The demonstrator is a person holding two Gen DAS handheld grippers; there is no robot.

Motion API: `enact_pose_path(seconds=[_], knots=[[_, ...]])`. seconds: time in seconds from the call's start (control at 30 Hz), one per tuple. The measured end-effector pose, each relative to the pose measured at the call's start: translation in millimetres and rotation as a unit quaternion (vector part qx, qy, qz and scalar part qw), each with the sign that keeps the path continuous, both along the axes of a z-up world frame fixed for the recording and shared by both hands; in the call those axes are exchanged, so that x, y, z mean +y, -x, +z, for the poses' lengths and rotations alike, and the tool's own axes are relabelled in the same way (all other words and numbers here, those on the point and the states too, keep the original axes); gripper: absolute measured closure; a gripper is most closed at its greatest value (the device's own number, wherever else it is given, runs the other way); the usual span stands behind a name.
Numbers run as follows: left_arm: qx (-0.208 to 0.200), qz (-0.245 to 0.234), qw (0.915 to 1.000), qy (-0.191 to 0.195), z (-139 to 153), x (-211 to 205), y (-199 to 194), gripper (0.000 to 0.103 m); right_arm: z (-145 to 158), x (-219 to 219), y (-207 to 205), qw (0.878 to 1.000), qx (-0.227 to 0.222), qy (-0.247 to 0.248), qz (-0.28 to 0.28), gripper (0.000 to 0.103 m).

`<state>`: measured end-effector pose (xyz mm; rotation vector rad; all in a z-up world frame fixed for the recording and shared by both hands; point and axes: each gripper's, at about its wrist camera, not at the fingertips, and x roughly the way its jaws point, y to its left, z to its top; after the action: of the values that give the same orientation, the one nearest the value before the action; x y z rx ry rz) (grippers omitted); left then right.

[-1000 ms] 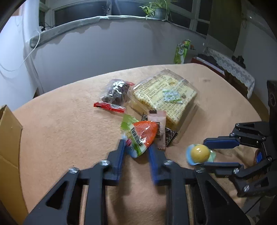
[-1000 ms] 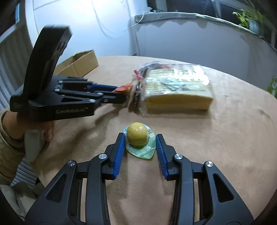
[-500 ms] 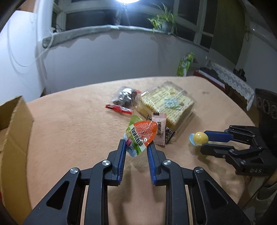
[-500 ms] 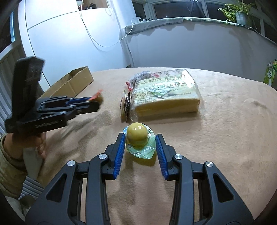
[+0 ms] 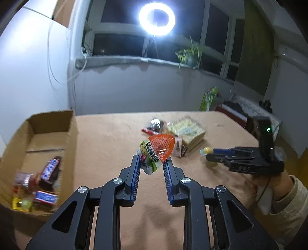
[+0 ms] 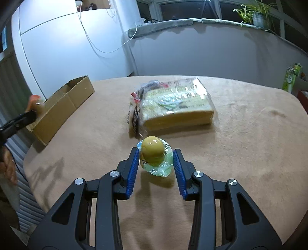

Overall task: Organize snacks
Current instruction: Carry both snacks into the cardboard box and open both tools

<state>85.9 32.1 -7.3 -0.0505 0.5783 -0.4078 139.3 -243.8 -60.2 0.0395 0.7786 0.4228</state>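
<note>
Dim night interior, lit chiefly by a ring light [image 5: 157,18] blooming with glare at top centre of the left wrist view. Motion blur over the cardboard box [image 5: 38,153] and distant snacks. Soft gripper shadows across the table [image 6: 250,153]. Strong fisheye bending and dark vignetting at all corners.

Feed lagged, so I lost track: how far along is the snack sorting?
Done: several wrapped snacks already lie in the cardboard box. In hand: the left gripper holds the orange-green packet; the right gripper holds the yellow jelly cup. Left on the table: the large cracker pack, a dark candy bag and small sachets beside it.
</note>
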Motion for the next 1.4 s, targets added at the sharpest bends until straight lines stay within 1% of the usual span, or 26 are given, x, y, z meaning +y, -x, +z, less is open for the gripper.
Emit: enact_pose_path(seconds=[0.1,0.27,0.4,0.5,0.67,0.73,0.93,1.1,1.13,1.17,1.2,1.23,1.27,1.3,1.33,1.4], knots=[[-0.014,-0.001,0.9999,0.009,12,18,9,0.08,16,22,2,1.0,-0.008,0.011,0.002,0.065],[-0.028,0.01,0.9994,0.021,22,49,12,0.081,50,79,-3,0.998,-0.034,0.025,0.036,0.065],[-0.036,0.033,0.9987,0.014,26,76,13,0.081,70,125,-6,0.996,-0.055,0.025,0.071,0.065],[-0.036,0.067,0.9971,0.003,23,103,12,0.08,78,165,-9,0.993,-0.066,0.02,0.1,0.065],[-0.02,0.126,0.9918,-0.002,8,148,10,0.081,81,227,-10,0.984,-0.078,0.018,0.157,0.065],[-0.01,0.138,0.9904,-0.004,3,159,6,0.081,80,244,-10,0.981,-0.078,0.016,0.175,0.065],[0.002,0.145,0.9893,-0.017,-4,165,-2,0.08,77,291,-16,0.973,-0.082,0.017,0.215,0.065],[0.014,0.147,0.9889,-0.018,-13,171,-5,0.08,76,312,-20,0.969,-0.083,0.015,0.231,0.065],[0.018,0.148,0.9886,-0.019,-14,174,-4,0.079,75,313,-21,0.969,-0.082,0.016,0.232,0.062],[0.021,0.15,0.9882,-0.022,-16,174,-5,0.079,73,315,-23,0.969,-0.079,0.019,0.235,0.056],[0.024,0.155,0.9872,-0.027,-17,174,-5,0.073,71,318,-24,0.969,-0.076,0.023,0.236,0.053],[0.026,0.163,0.9858,-0.032,-18,175,-5,0.054,70,316,-23,0.969,-0.081,0.023,0.231,0.046],[0.024,0.174,0.9839,-0.034,-18,175,-3,0.042,70,313,-22,0.97,-0.084,0.019,0.227,0.041],[0.017,0.186,0.9817,-0.036,-18,176,1,0.026,69,310,-21,0.971,-0.083,0.013,0.225,0.041],[0.01,0.193,0.9804,-0.037,-17,177,5,0.024,69,306,-19,0.971,-0.084,0.01,0.222,0.041],[0.006,0.202,0.9787,-0.036,-14,178,11,0.024,68,299,-14,0.973,-0.087,0.012,0.215,0.041]])
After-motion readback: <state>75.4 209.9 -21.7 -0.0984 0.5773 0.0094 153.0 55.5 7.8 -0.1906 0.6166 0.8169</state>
